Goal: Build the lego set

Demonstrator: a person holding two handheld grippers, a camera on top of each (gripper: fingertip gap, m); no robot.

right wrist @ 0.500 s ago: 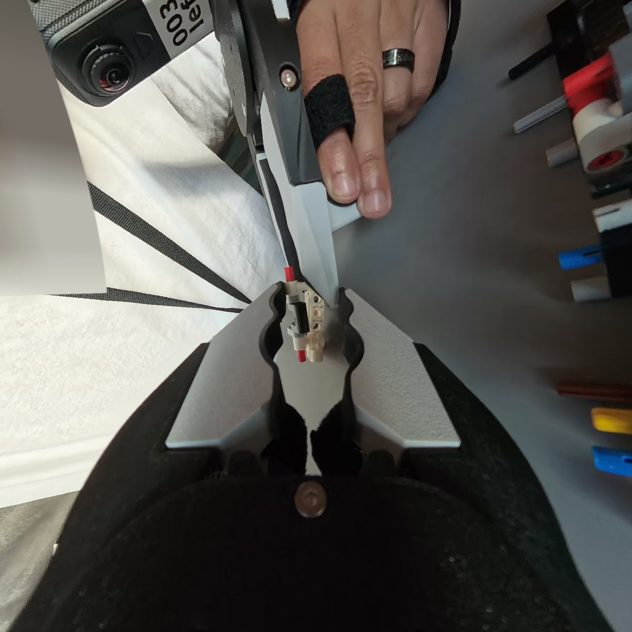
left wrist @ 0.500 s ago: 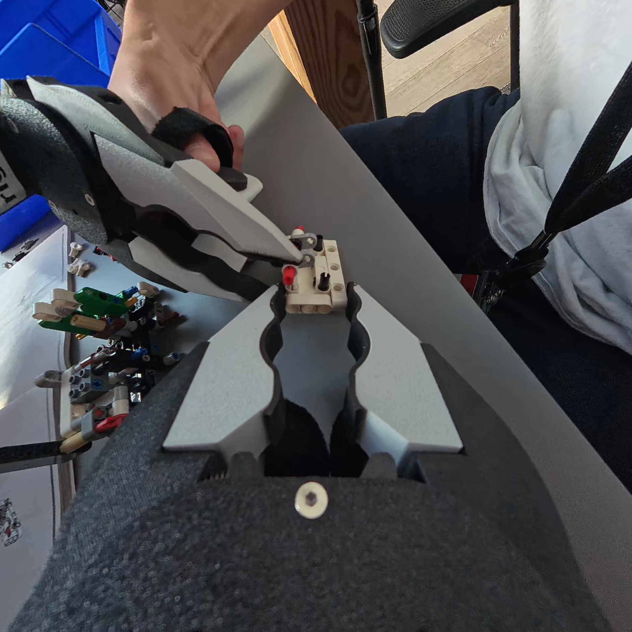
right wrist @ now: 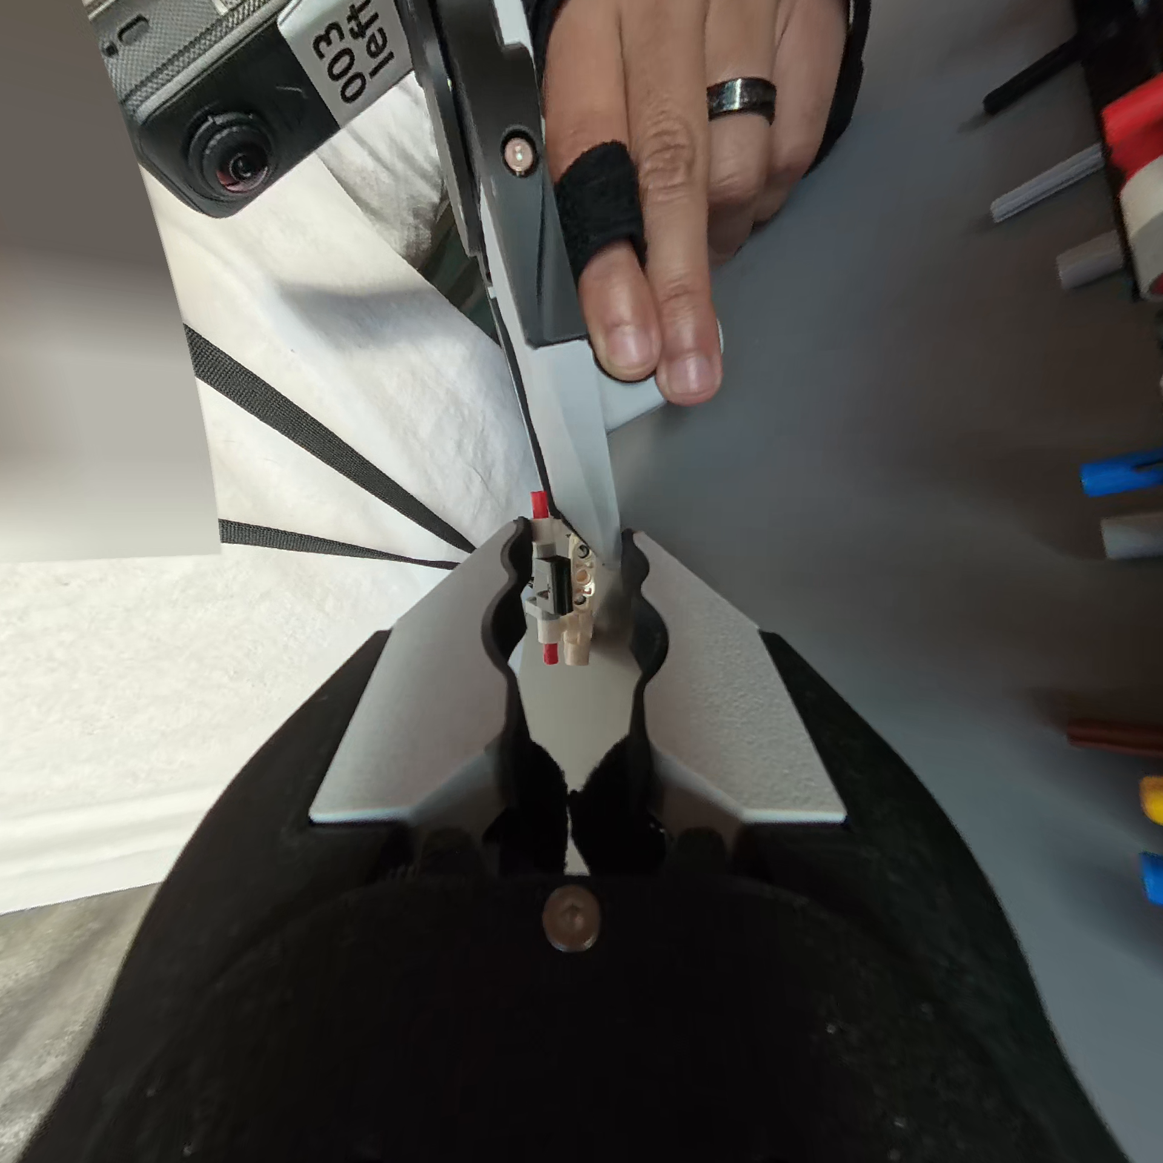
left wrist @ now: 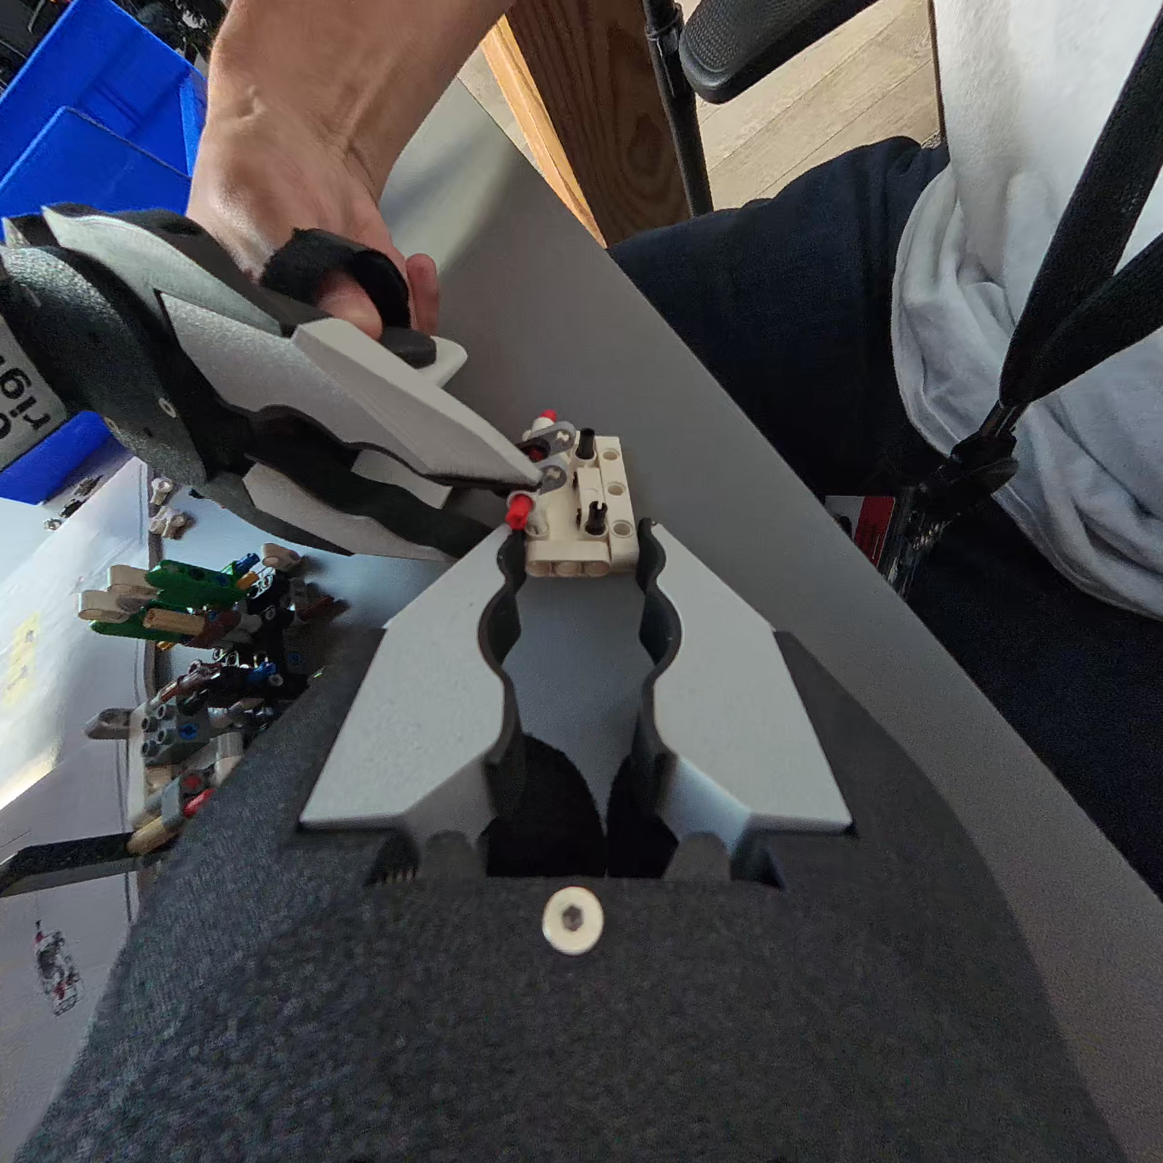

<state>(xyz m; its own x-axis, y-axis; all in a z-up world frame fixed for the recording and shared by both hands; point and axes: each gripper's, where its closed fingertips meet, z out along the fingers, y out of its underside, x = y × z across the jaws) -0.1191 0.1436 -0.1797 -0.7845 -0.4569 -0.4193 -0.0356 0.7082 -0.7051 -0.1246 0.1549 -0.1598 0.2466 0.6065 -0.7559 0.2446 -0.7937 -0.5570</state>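
**Scene.** The grey flat table top runs from 7 to 1 o'clock in the left wrist view. A blue plastic bin sits at 10 o'clock, and a loose pile of mixed plastic building parts lies at 9 o'clock.

**Left gripper**. I see its jaws partly open, closed onto the cream-white block of holed plastic beams. One dark pad bears on each short side. The block is at 12 o'clock from the fingertips, near the table edge.

**Right gripper**. It comes in from 10 o'clock in the left view. Its jaws are narrowly open and straddle the same block. The upper finger touches a small grey link on top. Its opposite pad lies against the left gripper's finger, so I cannot tell whether it grips.

**Small parts.** A red-tipped axle passes through the link. Two black pins stand upright.

**Handling.** In my judgement, I should squeeze gently and squarely here, because skewed pressure could twist the link on its axle.
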